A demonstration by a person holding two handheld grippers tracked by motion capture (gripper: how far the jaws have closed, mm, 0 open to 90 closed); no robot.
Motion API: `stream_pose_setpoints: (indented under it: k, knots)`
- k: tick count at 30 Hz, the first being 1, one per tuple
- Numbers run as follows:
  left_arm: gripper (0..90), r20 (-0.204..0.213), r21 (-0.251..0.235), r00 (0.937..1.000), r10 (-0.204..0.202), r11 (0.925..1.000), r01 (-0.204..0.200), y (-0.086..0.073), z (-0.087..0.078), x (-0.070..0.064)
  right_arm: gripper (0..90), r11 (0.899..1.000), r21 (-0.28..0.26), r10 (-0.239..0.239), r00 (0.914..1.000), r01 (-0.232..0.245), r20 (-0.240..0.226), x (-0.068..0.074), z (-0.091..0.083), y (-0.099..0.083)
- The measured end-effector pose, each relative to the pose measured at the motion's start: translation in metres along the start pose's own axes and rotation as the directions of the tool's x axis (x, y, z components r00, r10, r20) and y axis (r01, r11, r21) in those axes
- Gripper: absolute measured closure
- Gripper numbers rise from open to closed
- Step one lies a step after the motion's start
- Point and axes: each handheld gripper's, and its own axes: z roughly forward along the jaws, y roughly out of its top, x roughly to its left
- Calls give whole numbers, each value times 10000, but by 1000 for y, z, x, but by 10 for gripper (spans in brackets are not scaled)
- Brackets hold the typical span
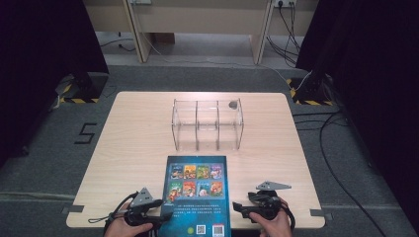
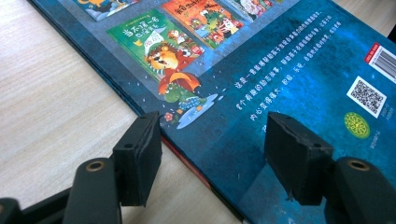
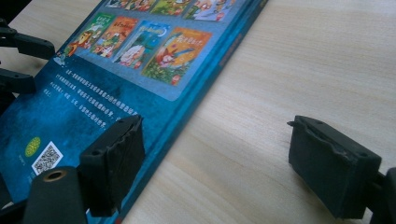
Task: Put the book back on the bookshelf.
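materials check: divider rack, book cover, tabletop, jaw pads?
Rack: clear rigid plastic, likely acrylic; the table shows through its walls.
Book: printed card cover, slight sheen; stacked page edges along its side.
Table: pale wood-grain top, probably laminate; matte.
Jaw pads: black, matte, ridged; look like rubber or foam.

The book's [image 1: 198, 195] near edge runs off the bottom of the high view, as do both of the person's hands [image 1: 269, 224]. A small dark object [image 1: 232, 104] on the clear organiser [image 1: 207, 124] is too small to identify; the cover's printed text [image 2: 275, 74] is unreadable.
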Motion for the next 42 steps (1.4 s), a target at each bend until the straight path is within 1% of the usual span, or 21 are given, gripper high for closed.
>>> stream_pose_setpoints:
  k: [6, 8, 12, 18, 21, 22, 26, 27, 29, 30, 31, 32, 34, 35, 36, 37, 38, 39, 40, 41, 42]
  knots:
    - [363, 83, -43, 9997, 249, 9997, -249, 5, 9, -9, 196, 10000, 32, -25, 10000, 26, -62, 0, 3, 2]
    - [363, 129, -12, 9989, 441, 9990, -441, 7, 12, -12, 201, 10000, 42, -44, 10000, 45, -82, 0, 5, 4]
    - [363, 213, -82, 9984, 533, 9986, -532, 10, 18, -19, 206, 10000, 32, -42, 10000, 42, 28, -2, 7, 7]
    - [366, 267, -105, 9977, 626, 9980, -623, 13, 23, -23, 219, 9999, -94, 102, 9999, -102, 62, -3, 12, 12]
    - [369, 292, -119, 9973, 674, 9977, -670, 13, 24, -25, 223, 9996, -175, 223, 9997, -224, -54, -2, 16, 14]
    - [372, 296, -107, 9972, 683, 9976, -680, 14, 25, -25, 233, 9989, -269, 367, 9991, -372, -188, 0, 19, 14]
    - [372, 303, -109, 9972, 685, 9976, -682, 14, 25, -25, 209, 9973, -391, 613, 9981, -617, -118, 3, 22, 15]
    - [383, 289, -123, 9973, 681, 9976, -678, 14, 25, -25, 197, 9902, -554, 1263, 9913, -1282, -360, 1, 22, 15]
    - [388, 267, -125, 9973, 679, 9976, -675, 14, 25, -25, 200, 9766, -766, 1957, 9782, -2008, -693, -3, 21, 14]
    - [390, 270, -120, 9974, 675, 9977, -672, 14, 25, -25, 200, 9766, -766, 1957, 9782, -2008, -693, -3, 21, 14]
    - [390, 266, -117, 9974, 674, 9977, -671, 14, 25, -25, 206, 9705, -872, 2183, 9726, -2250, -797, -4, 20, 13]
    - [390, 258, -117, 9974, 667, 9977, -664, 15, 26, -26, 206, 9605, -1022, 2500, 9640, -2587, -905, -5, 20, 11]
    - [391, 252, -126, 9975, 660, 9978, -657, 14, 25, -25, 206, 9578, -1048, 2590, 9618, -2676, -888, -4, 20, 11]
    - [410, 205, -182, 9980, 594, 9981, -590, 14, 25, -25, 204, 9493, -1042, 2873, 9531, -2965, -953, -4, 18, 10]
    - [416, 199, -235, 9984, 529, 9983, -525, 14, 26, -25, 204, 9468, -1065, 2938, 9507, -3038, -996, -4, 18, 9]
    - [416, 172, -259, 9987, 490, 9985, -485, 14, 26, -25, 204, 9468, -1065, 2938, 9507, -3038, -996, -4, 18, 9]
    - [419, 145, -257, 9988, 471, 9986, -468, 14, 26, -26, 205, 9360, -1151, 3202, 9404, -3327, -1144, -5, 17, 8]
    - [419, 121, -241, 9988, 469, 9986, -466, 14, 26, -26, 205, 9186, -1264, 3580, 9239, -3744, -1348, -7, 17, 6]
    - [419, 100, -240, 9990, 444, 9987, -441, 14, 26, -26, 203, 9139, -1226, 3697, 9182, -3869, -1421, -7, 16, 6]
    - [419, 112, -249, 9991, 409, 9989, -406, 14, 26, -26, 203, 9139, -1226, 3697, 9182, -3869, -1421, -7, 16, 6]
    - [420, 149, -336, 9996, 219, 9992, -214, 14, 26, -26, 207, 8896, -1199, 4177, 8912, -4408, -1769, -8, 16, 3]
